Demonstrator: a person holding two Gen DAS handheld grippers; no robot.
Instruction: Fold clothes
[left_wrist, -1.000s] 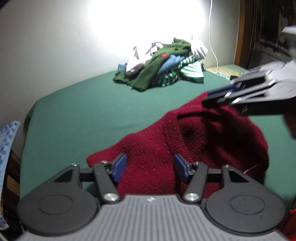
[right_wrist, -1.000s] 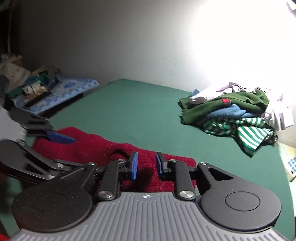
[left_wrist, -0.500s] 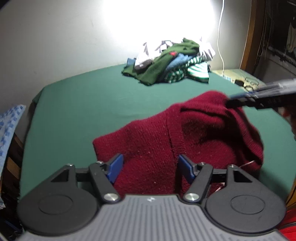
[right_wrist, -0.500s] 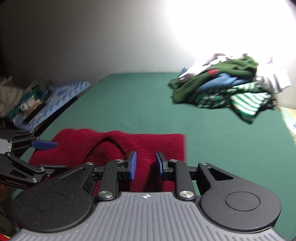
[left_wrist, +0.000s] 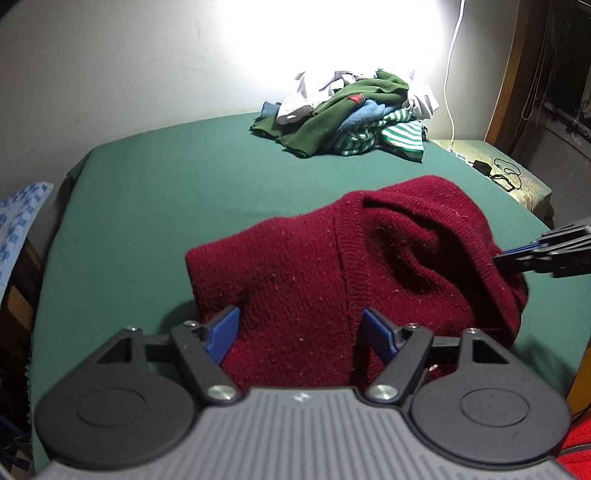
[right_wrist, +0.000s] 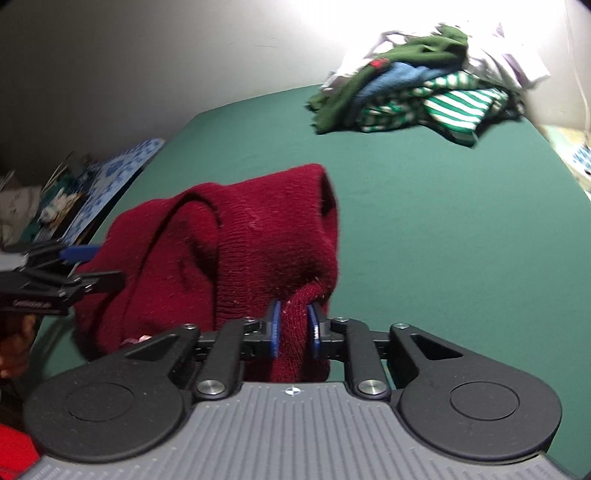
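On the green bed (left_wrist: 155, 192): right gripper (right_wrist: 293, 328) now pinching and raising the maroon sweater (right_wrist: 236, 236); left gripper (left_wrist: 301, 334) spread wide around cloth; fold starting.

Black grippers (left_wrist: 301, 338), blue-padded jaws, silver screws.

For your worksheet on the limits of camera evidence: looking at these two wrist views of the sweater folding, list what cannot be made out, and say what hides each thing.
1. Left wrist view: the maroon sweater covers the gap in the left claw, so any grip is hidden.
2. Left wrist view: the right claw is cut off by the right edge.
3. Both views: glare whitens the wall above the clothes pile.
4. Right wrist view: the clutter at the left is blurred.
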